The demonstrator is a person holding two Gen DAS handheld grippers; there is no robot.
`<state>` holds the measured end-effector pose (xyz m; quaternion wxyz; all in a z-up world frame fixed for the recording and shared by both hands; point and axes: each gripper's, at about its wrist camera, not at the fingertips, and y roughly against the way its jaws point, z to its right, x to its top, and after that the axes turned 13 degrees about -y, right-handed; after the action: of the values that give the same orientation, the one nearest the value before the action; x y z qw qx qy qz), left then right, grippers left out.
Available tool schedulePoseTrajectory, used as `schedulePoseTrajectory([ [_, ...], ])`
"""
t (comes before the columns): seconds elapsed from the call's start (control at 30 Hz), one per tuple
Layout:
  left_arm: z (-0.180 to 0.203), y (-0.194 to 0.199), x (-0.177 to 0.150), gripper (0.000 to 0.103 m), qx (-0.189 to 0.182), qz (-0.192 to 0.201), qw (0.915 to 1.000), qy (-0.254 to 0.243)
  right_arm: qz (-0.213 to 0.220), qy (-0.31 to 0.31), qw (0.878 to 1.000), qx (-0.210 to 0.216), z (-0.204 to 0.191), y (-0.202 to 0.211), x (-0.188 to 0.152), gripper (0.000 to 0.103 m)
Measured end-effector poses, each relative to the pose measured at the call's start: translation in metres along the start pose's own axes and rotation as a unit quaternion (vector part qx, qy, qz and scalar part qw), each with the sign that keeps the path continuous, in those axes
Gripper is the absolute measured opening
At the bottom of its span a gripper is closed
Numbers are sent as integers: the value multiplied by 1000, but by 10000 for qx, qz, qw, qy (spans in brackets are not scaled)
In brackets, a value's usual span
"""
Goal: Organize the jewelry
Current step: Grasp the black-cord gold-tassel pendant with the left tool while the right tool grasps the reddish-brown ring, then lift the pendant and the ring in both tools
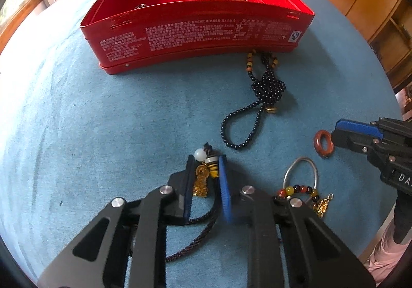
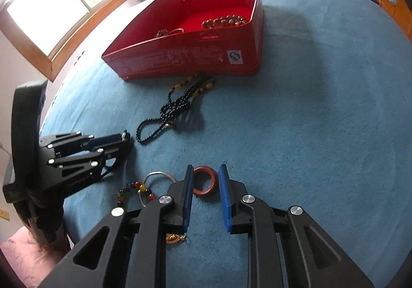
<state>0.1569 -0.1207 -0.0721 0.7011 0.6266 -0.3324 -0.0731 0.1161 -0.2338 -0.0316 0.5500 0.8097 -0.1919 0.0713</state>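
A red tin box stands open at the far side of the blue-covered desk, beaded bracelets lying inside. Just before its near wall a black bead necklace trails toward the camera, long axis running away from the box. Nearer lie a silver bangle with coloured beads and a red-brown ring.

The left hand-held gripper, pointing steeply down, pinches a cord pendant with a white bead and gold charm, its braided cord trailing back beneath the fingers. The right hand-held gripper, also tilted steeply down, stands narrowly spread around the ring, whether touching it I cannot tell.
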Motion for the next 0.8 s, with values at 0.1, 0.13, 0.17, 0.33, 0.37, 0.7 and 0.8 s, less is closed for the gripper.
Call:
schedulePoseTrajectory([
  [0.1, -9, 6, -5, 16, -25, 9, 10000, 36, -43, 3, 10000, -59, 2, -2, -1, 20],
  [0.13, -13, 7, -7, 16, -34, 9, 10000, 54, -55, -9, 10000, -75, 3, -3, -1, 20],
  [0.17, -14, 8, -8, 16, -42, 11, 10000, 70, -66, -17, 9999, -83, 4, -3, -1, 20],
  [0.33, -24, 13, -14, 16, -61, 21, 9999, 131, -130, -43, 9999, -103, 5, -9, -2, 20],
  [0.37, -26, 13, -15, 16, -63, 24, 9999, 143, -142, -42, 9998, -105, 6, -10, -2, 20],
  [0.7, -36, 19, -21, 15, -86, 44, 9997, 238, -130, 164, 9994, -266, -6, -25, -1, 19],
  [0.8, -40, 21, -22, 15, -89, 53, 9996, 278, -129, 333, 9989, -312, -13, -29, -4, 14],
])
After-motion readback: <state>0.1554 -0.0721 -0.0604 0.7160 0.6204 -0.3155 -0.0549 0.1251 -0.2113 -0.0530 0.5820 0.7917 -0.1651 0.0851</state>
